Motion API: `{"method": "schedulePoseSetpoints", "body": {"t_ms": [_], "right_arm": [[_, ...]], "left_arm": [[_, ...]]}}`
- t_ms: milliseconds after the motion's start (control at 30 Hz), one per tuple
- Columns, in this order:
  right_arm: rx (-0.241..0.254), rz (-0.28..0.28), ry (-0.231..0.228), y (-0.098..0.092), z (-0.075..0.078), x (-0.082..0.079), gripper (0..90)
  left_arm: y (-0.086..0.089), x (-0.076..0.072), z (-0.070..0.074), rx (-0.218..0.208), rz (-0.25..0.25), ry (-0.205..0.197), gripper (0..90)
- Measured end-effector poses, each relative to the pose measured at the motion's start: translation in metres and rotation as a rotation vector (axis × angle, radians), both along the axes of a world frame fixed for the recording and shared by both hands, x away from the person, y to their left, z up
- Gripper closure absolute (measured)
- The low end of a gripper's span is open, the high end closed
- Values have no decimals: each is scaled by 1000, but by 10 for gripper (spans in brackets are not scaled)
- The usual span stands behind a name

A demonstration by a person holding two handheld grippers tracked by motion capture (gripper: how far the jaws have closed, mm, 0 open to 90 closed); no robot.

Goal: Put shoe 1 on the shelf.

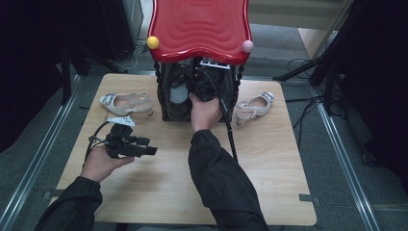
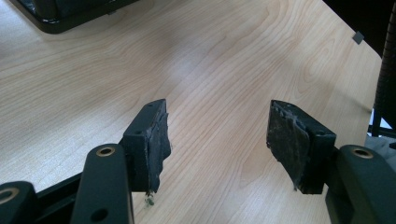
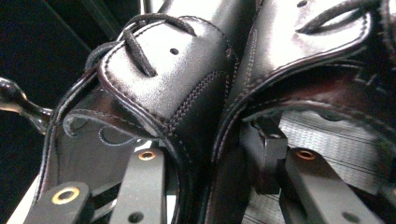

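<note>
A pair of black leather lace-up shoes (image 1: pixel 179 91) stands on the lower shelf of a small rack, under its red top (image 1: pixel 199 26). My right gripper (image 1: pixel 202 89) reaches in at them. In the right gripper view one jaw sits inside the left shoe (image 3: pixel 163 84) and the other inside the right shoe (image 3: pixel 308 51). The shoes' touching inner walls lie between the jaws, and the pad I can see stands a little off the leather. My left gripper (image 1: pixel 148 146) hovers over the table's left side, open with nothing between its fingers (image 2: pixel 149 140).
A white slingback sandal (image 1: pixel 126 102) lies left of the rack and its mate (image 1: pixel 255 107) lies to the right. The wooden table (image 1: pixel 269 163) has bare surface in front. A yellow knob (image 1: pixel 153 42) and a pink knob (image 1: pixel 247 46) mark the red top's front corners.
</note>
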State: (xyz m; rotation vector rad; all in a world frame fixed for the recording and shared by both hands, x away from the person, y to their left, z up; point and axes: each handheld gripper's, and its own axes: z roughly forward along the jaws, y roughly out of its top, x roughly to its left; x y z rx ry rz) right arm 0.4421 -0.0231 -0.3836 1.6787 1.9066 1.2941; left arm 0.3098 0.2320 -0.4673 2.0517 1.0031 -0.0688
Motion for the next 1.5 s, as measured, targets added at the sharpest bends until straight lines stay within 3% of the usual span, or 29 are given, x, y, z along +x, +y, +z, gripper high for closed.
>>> {"method": "schedulePoseSetpoints", "body": {"t_ms": [433,933,1167,1200,1367,1500], "right_arm": [[17,64,21,-4,0,1,577],[33,143,-41,-19,8,-16,545],[36,198,-60,-31,12,-33,552],[38,213,-63,-35,14,-38,557],[19,250,-76,-41,17,-49,597],[19,299,-84,-49,19,-62,648]], "left_arm": [[-2,1,0,5,-1,2,389],[-4,0,4,4,-9,-24,407],[-5,2,15,7,-20,-47,549],[-6,3,18,2,-17,-49,617],[-9,7,40,-29,-20,-74,704],[-13,15,59,-29,-20,-77,784]]}}
